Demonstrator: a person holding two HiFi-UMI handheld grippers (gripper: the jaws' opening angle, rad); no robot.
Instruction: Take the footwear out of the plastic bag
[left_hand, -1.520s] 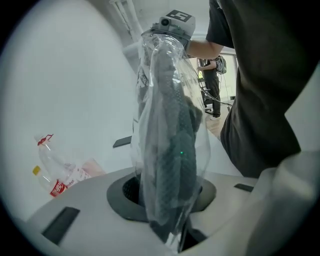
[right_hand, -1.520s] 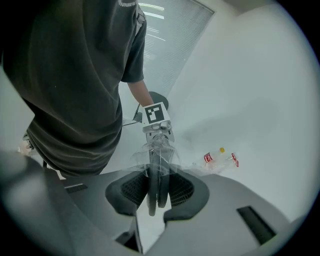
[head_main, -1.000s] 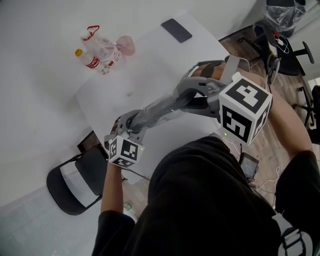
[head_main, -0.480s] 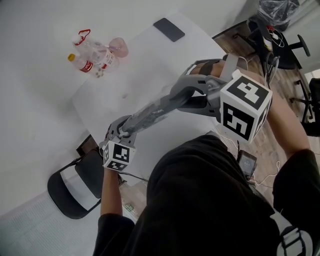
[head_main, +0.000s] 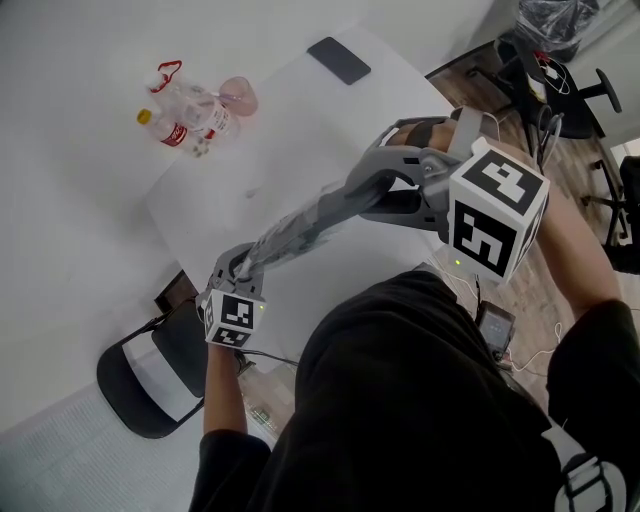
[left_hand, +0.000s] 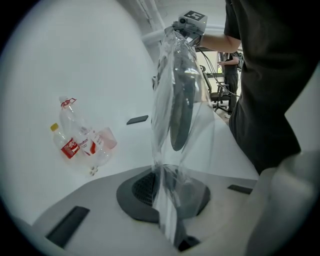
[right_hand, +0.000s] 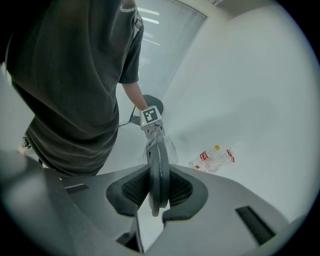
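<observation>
A dark flat slipper (head_main: 322, 208) lies inside a clear plastic bag (head_main: 290, 232) stretched in the air between my two grippers. In the head view my left gripper (head_main: 245, 268) is at the lower left. Its jaws have just been closing and now pinch the bag's loose end (left_hand: 167, 210). The slipper (left_hand: 180, 107) hangs beyond them inside the bag. My right gripper (head_main: 372, 180) is shut on the slipper's other end, seen edge-on between the pads (right_hand: 159, 175). The left gripper (right_hand: 151, 125) shows far off in the right gripper view.
Below is a white table (head_main: 300, 120) with several plastic bottles (head_main: 185, 118), a pink cup (head_main: 241, 95) and a dark phone (head_main: 338, 59). A black chair (head_main: 150, 372) stands at the table's near-left corner. Office chairs (head_main: 560, 85) and cables are at the right.
My left gripper has moved slightly down and left in the head view, drawing the bag out longer. The right gripper has stayed in place.
</observation>
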